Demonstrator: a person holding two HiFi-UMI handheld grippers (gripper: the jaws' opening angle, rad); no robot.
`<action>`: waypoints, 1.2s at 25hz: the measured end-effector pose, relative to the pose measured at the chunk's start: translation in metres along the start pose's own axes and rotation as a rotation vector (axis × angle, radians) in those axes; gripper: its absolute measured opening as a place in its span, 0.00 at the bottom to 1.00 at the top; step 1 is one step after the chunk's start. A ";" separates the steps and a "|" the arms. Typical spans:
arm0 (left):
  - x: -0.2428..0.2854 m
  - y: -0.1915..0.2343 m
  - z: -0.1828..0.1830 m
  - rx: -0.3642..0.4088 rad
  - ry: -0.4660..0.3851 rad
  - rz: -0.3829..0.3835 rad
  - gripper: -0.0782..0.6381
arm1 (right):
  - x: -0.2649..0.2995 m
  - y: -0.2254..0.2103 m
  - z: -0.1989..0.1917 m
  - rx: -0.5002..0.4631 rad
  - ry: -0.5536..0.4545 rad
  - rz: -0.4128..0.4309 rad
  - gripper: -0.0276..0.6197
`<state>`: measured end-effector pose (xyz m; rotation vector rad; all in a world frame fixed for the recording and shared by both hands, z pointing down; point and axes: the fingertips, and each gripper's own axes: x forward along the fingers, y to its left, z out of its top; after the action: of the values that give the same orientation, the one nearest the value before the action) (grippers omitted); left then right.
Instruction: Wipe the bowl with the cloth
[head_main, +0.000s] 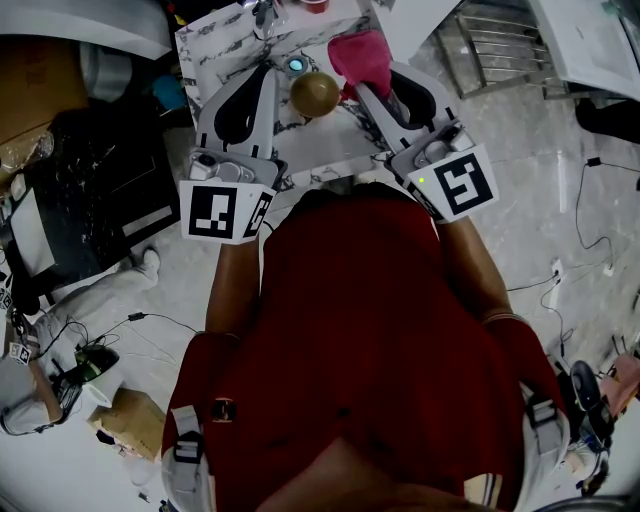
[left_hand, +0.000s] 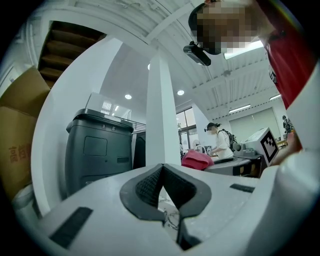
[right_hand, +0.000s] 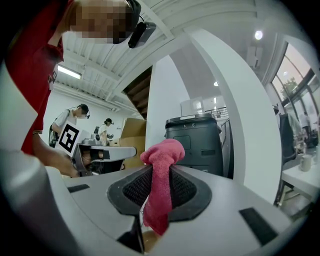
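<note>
- Left tool (left_hand: 161, 168): jaws closed tip to tip, nothing seen between the pads.
- Right tool (right_hand: 159, 169): clamped on the pink cloth (right_hand: 161, 185). One bunched end sticks up above the jaws and the other hangs below them.
- Bowl (head_main: 314, 93): brownish-gold and rounded, over the middle of the marbled tabletop (head_main: 212, 42), between the two tool tips and nearer the left one. Contact with either tool can't be told.
- Cloth is just beside the bowl, toward the tabletop's far edge.
</note>
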<state>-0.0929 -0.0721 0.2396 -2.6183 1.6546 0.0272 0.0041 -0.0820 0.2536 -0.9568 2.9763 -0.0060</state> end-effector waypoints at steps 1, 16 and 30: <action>-0.001 0.000 0.001 0.001 -0.003 -0.001 0.12 | -0.001 0.001 0.000 -0.001 -0.001 -0.001 0.17; -0.008 -0.004 -0.001 -0.001 -0.008 -0.014 0.12 | -0.007 0.007 -0.005 -0.023 0.003 -0.009 0.17; -0.010 -0.002 -0.001 -0.005 -0.019 -0.021 0.12 | -0.007 0.009 -0.005 -0.031 0.008 -0.017 0.17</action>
<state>-0.0958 -0.0620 0.2407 -2.6304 1.6234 0.0558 0.0042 -0.0707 0.2589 -0.9873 2.9839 0.0360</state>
